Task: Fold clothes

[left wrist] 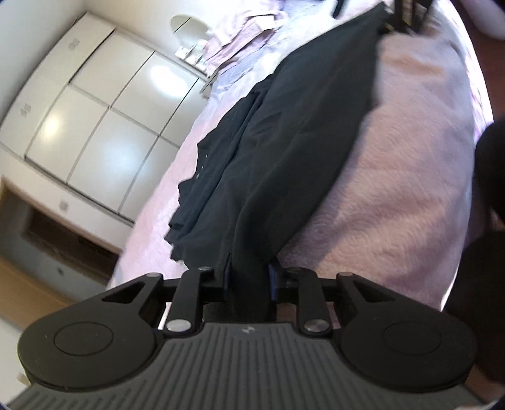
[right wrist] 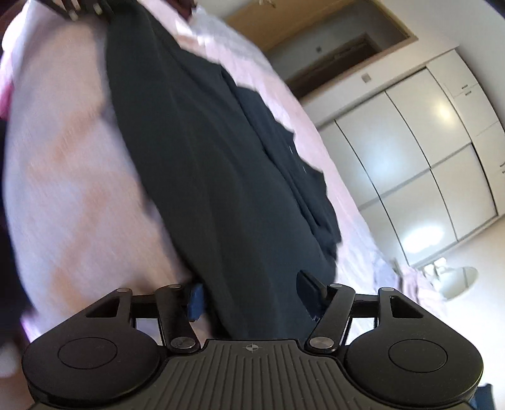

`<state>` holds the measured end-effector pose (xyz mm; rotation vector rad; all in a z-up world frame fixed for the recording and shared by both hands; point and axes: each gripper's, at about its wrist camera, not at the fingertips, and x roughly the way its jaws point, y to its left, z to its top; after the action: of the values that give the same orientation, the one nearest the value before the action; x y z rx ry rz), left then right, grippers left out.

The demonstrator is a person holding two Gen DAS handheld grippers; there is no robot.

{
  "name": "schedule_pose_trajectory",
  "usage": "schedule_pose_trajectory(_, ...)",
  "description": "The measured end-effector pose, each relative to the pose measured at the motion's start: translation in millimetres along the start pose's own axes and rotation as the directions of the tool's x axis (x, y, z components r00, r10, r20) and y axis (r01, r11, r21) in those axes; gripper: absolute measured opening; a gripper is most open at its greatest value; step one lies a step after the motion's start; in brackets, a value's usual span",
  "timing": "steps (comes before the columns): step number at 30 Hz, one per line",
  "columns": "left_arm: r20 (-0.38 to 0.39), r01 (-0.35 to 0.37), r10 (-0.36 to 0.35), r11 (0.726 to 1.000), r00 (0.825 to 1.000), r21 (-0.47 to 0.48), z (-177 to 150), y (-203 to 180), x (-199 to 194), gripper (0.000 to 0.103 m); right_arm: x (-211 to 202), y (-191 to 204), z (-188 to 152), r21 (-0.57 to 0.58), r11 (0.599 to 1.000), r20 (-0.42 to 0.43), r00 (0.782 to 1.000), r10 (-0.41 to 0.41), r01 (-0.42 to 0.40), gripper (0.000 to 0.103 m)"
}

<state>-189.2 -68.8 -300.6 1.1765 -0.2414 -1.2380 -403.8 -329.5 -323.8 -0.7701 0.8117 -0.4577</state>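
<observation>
A black garment stretches across a pink fuzzy bed cover. My left gripper is shut on one end of it, with cloth bunched between the blue pads. In the right wrist view the same black garment runs from my right gripper to the far end. The right jaws stand wider apart with the cloth between them, still gripping it. Each gripper shows at the far end of the other's view, the right gripper and the left gripper. The garment hangs taut between them, with loose folds on one side.
White wardrobe doors line the wall beside the bed, also in the right wrist view. Folded pink clothes lie at the bed's far end. A dark doorway and wooden floor sit beyond. A white lamp stands near the bed.
</observation>
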Motion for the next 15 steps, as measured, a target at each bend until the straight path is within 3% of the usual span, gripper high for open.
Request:
schedule_pose_trajectory(2,-0.001,-0.004,0.004,1.000,1.000,0.031,-1.3,-3.9,-1.1,0.022,2.9,5.7,1.6,-0.031,1.000,0.004,1.000,0.004,-0.004,0.063)
schedule_pose_trajectory(5,0.001,-0.011,0.011,0.996,1.000,0.093,-5.1,-10.5,-1.0,0.022,11.3,-0.3,-10.2,-0.053,0.997,-0.032,0.998,-0.052,0.050,0.062)
schedule_pose_trajectory(8,0.005,-0.049,0.049,0.986,0.999,0.160,-9.5,-20.8,-2.6,0.032,15.0,-9.4,-22.3,-0.054,0.994,-0.068,0.992,-0.103,0.099,0.062)
schedule_pose_trajectory(15,0.014,-0.107,0.107,0.956,0.994,0.272,-8.3,-25.7,11.4,0.036,14.1,1.8,-19.2,-0.130,0.990,-0.048,0.997,-0.067,0.061,0.051)
